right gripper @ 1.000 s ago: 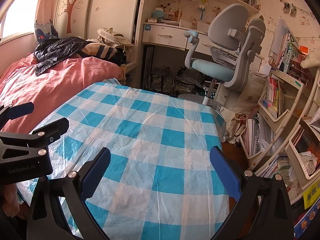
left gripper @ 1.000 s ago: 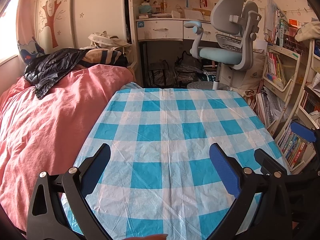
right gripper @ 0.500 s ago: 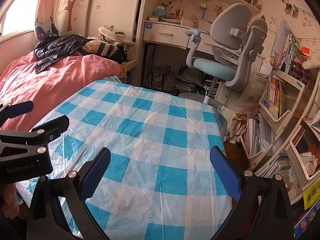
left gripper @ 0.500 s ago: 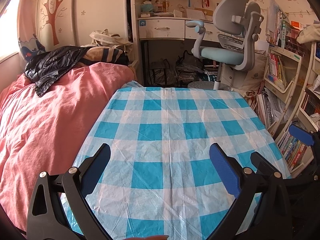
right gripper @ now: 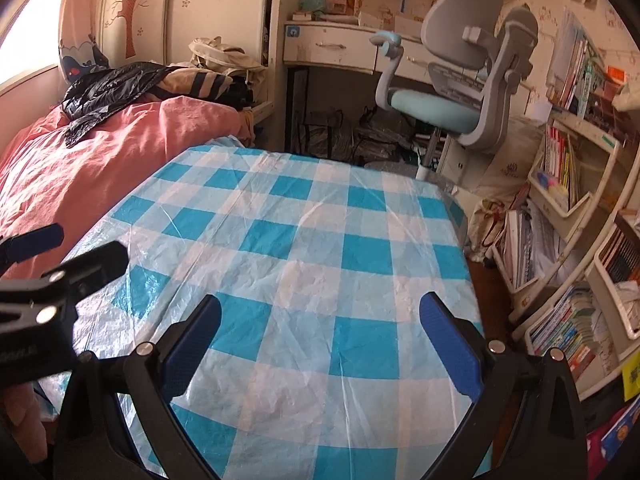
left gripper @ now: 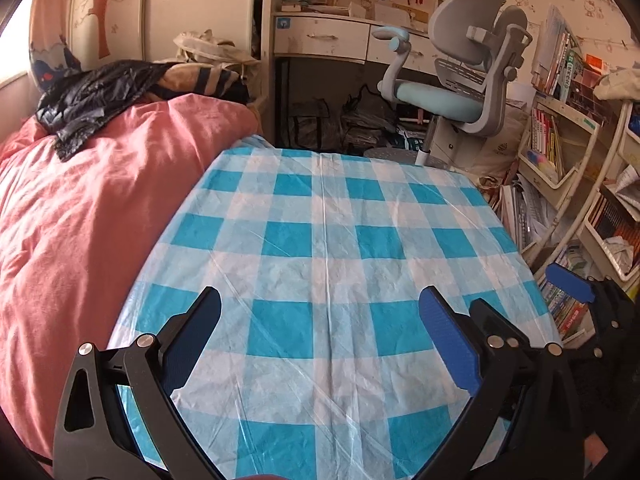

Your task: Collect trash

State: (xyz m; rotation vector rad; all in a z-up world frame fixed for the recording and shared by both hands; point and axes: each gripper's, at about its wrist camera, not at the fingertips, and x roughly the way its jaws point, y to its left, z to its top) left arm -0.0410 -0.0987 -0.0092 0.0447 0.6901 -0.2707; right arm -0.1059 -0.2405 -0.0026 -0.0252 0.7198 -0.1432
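Two grippers are hanging over a table covered in a blue-and-white checked plastic cloth [left gripper: 320, 240], both spread wide with nothing between the blue pads. Left gripper [left gripper: 320, 332] is pointing straight down the table's length; right gripper [right gripper: 320, 332] is sitting just beside it on the right, angled a little toward the bed.

No loose trash is showing on the cloth in either view. Likeliest task item is the crumpled black plastic bag [left gripper: 92, 100], lying on the pink duvet [left gripper: 80, 220] at the bed's far end, ahead and to the left of both tools, well apart from them. It is sprawling roughly across the bed, no clear long axis. Left gripper is the nearer one, so I'd judge the reach going forward-left over the duvet.

Containers: white wire baskets on the shelf rack [right gripper: 560, 184] at right are holding books and papers; one lower basket is holding crumpled paper [right gripper: 630, 292], possibly trash, can't confirm. Bags are sitting under the desk [left gripper: 320, 36], contents unclear. Grey swivel chair [left gripper: 460, 80] is standing past the table's far edge.
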